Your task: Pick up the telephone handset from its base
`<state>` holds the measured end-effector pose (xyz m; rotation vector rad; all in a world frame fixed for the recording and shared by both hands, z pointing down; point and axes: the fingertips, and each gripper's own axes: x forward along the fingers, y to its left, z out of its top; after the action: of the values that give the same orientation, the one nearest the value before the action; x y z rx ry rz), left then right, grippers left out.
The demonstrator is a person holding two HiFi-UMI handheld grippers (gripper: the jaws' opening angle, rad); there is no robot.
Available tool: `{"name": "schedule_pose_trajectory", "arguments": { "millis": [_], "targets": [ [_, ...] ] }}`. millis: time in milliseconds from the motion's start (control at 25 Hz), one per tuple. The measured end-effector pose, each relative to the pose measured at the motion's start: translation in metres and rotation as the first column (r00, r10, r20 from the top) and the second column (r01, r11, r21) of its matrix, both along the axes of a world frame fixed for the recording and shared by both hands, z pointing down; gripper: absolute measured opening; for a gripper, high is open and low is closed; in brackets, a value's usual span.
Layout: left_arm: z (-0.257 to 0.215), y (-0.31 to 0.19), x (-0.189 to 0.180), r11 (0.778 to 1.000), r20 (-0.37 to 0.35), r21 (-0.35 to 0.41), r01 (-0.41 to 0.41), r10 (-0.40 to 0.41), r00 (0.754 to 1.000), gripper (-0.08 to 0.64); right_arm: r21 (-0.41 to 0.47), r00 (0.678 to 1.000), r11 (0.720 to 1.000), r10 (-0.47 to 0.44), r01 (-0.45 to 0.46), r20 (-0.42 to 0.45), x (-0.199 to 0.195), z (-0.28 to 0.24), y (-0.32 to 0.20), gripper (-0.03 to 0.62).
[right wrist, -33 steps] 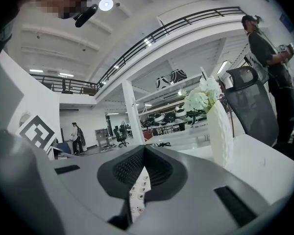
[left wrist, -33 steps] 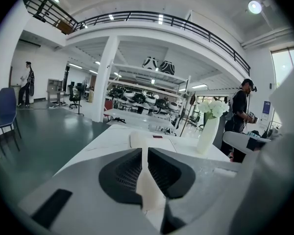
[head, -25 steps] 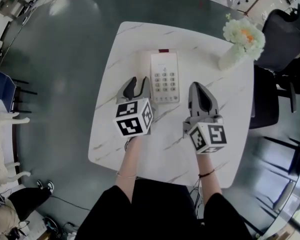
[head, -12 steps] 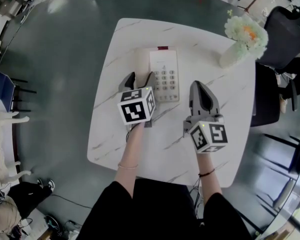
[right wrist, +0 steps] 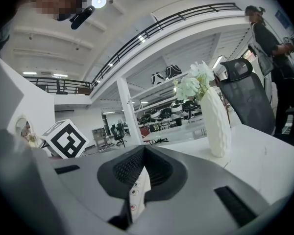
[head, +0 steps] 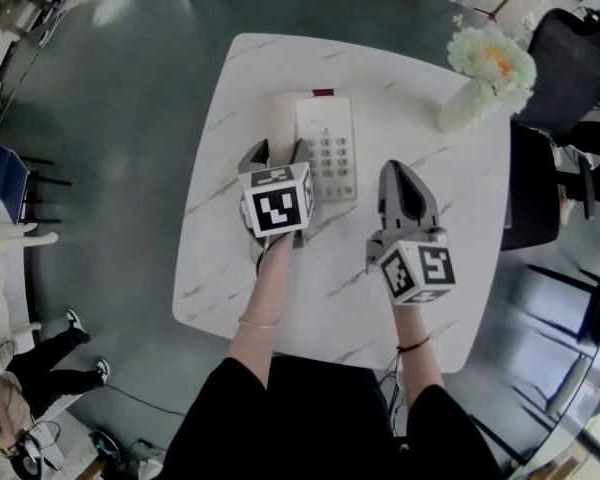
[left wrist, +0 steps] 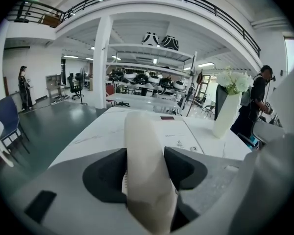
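left gripper (head: pixel 278 154): jaws pressed on both sides of the handset (head: pixel 280 118), at its near end | handset: lies along the left side of the base (head: pixel 327 146) on the white table (head: pixel 360 268) | right gripper (head: pixel 398 172): jaws together, empty, just right of the base

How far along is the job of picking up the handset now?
Done: the left gripper has the handset between its jaws, which look closed on it. In hand: the grasp only; the handset lies flat on the base. Left: lifting it off. The right gripper is shut, beside the base.
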<state>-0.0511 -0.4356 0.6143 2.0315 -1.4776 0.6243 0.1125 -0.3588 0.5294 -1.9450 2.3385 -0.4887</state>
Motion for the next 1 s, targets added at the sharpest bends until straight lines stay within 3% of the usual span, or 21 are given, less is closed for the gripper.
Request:
{"name": "schedule_pose_trajectory", "arguments": {
  "millis": [400, 1000],
  "targets": [
    [-0.001, 0.000, -0.002, 0.998, -0.047, -0.011, 0.063, -0.064, 0.997, 0.213, -0.003, 1.000, 1.000, 0.001, -0.002, -0.010, 0.004, 0.000, 0.003, -0.008],
    [-0.019, 0.007, -0.004, 0.997, -0.117, 0.041, 0.061, -0.056, 0.992, 0.207, 0.009, 0.999, 1.000, 0.010, -0.009, -0.031, 0.012, -0.015, 0.013, -0.008]
  ]
}}
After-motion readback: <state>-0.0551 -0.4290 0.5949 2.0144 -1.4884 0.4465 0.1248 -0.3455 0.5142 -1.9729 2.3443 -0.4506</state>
